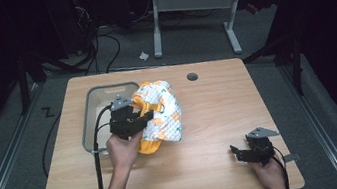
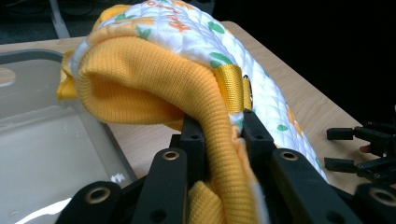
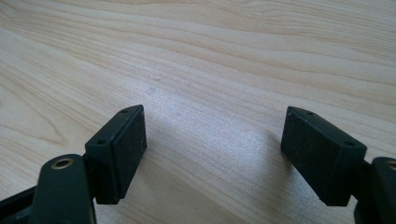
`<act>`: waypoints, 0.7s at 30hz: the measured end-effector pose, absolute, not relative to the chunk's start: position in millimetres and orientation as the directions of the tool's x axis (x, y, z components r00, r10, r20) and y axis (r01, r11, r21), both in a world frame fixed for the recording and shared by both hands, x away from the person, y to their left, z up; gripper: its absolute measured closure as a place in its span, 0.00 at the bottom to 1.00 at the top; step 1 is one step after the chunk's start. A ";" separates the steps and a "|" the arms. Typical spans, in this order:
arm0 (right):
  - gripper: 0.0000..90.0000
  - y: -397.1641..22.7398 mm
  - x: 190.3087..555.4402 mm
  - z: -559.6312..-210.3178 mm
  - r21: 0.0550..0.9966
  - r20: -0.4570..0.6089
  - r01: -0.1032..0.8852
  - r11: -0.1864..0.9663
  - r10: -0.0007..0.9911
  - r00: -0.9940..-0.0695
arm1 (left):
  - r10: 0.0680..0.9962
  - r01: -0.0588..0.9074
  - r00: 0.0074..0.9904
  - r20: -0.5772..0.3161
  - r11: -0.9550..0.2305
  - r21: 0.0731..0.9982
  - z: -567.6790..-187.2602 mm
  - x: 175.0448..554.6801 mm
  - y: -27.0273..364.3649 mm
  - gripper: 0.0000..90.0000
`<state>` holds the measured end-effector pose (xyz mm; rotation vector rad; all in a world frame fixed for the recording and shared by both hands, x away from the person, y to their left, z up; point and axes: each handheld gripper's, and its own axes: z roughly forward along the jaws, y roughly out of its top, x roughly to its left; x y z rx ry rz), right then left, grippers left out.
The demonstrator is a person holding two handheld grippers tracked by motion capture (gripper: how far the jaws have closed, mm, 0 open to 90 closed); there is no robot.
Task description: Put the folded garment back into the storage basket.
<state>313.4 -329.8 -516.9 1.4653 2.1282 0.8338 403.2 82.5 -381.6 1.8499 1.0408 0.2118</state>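
Observation:
A white quilted garment (image 1: 161, 113) with orange and green print and yellow ribbed trim lies bunched on the wooden table (image 1: 210, 118), its left side against a grey bin (image 1: 90, 117). My left gripper (image 1: 133, 122) is shut on the yellow ribbed edge (image 2: 219, 140), which runs up between the two jaws. The quilted part (image 2: 196, 32) arches above the trim, with a yellow strap (image 2: 232, 86) across it. My right gripper (image 1: 238, 154) hovers near the table's front right corner, open, with bare wood (image 3: 210, 116) between its jaws. The right gripper (image 2: 362, 151) also appears far off in the left gripper view.
The grey bin (image 2: 42, 135) is shallow and looks empty. A round cable hole (image 1: 192, 77) sits at the table's far edge. Cables and a desk frame (image 1: 192, 15) lie on the floor beyond.

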 end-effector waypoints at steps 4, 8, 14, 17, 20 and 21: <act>0.25 -329.8 313.4 -516.9 0.683 -0.008 0.681 0.263 0.935 -0.354 | 0.741 0.567 0.611 -0.280 -0.162 0.807 -381.3 403.6 89.3 0.83; 0.25 -329.9 313.5 -516.9 0.683 -0.008 0.680 0.265 0.935 -0.355 | 0.748 0.571 0.601 -0.282 -0.154 0.806 -380.5 404.0 95.9 0.83; 0.25 -329.8 313.4 -516.9 0.683 -0.008 0.681 0.263 0.935 -0.354 | 0.761 0.569 0.588 -0.273 -0.149 0.809 -378.2 405.1 105.9 0.83; 0.25 -329.9 313.5 -516.9 0.683 -0.009 0.680 0.265 0.935 -0.355 | 0.768 0.568 0.581 -0.270 -0.145 0.810 -377.4 406.0 111.2 0.83; 0.25 -329.9 313.5 -516.9 0.683 -0.008 0.680 0.265 0.935 -0.355 | 0.775 0.572 0.571 -0.270 -0.139 0.809 -376.6 406.9 116.9 0.83; 0.25 -329.9 313.5 -516.9 0.683 -0.009 0.680 0.265 0.935 -0.355 | 0.777 0.572 0.568 -0.270 -0.137 0.809 -376.4 407.1 118.0 0.83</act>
